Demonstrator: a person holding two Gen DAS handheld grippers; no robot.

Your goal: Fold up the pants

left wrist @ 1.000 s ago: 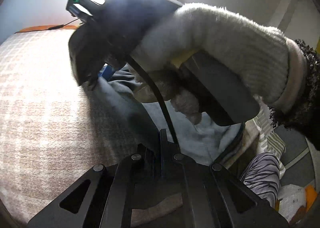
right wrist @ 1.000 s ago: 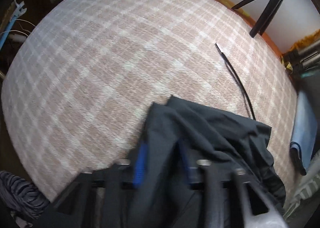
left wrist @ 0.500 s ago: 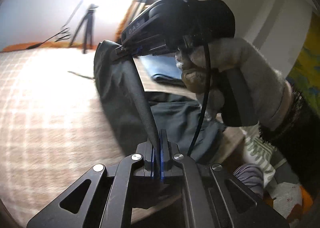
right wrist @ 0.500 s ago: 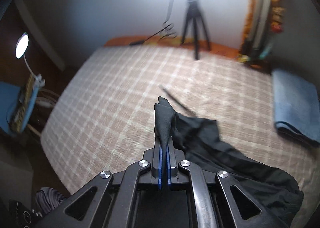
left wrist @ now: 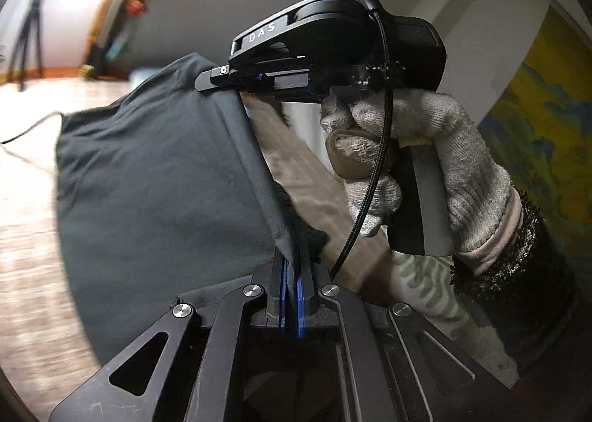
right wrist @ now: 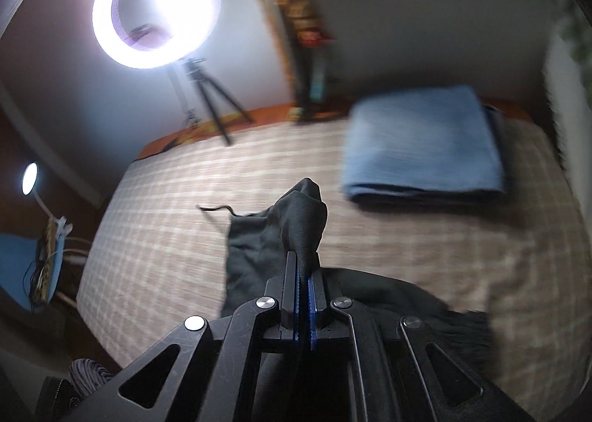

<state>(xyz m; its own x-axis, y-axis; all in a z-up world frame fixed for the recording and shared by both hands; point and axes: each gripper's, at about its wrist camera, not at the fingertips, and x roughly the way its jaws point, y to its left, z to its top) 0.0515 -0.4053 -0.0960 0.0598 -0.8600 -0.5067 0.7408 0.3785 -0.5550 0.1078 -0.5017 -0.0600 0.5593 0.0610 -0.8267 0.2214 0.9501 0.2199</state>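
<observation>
Two tongs pinch the dark pants [left wrist: 155, 177]: the left tongs [left wrist: 292, 263] clamp one edge, the right tongs [right wrist: 305, 266] clamp a bunched corner. The cloth hangs stretched between them above the checked bed [right wrist: 177, 222], its lower part trailing on the cover near a folded blue towel [right wrist: 425, 144].

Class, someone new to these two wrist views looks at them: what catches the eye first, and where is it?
A glowing ring light dominates the upper left of the right wrist view, above the checked bed. In the left wrist view, dark pants hang stretched between the right gripper in a gloved hand and the left gripper below. A folded blue cloth lies on the bed's right.
</observation>
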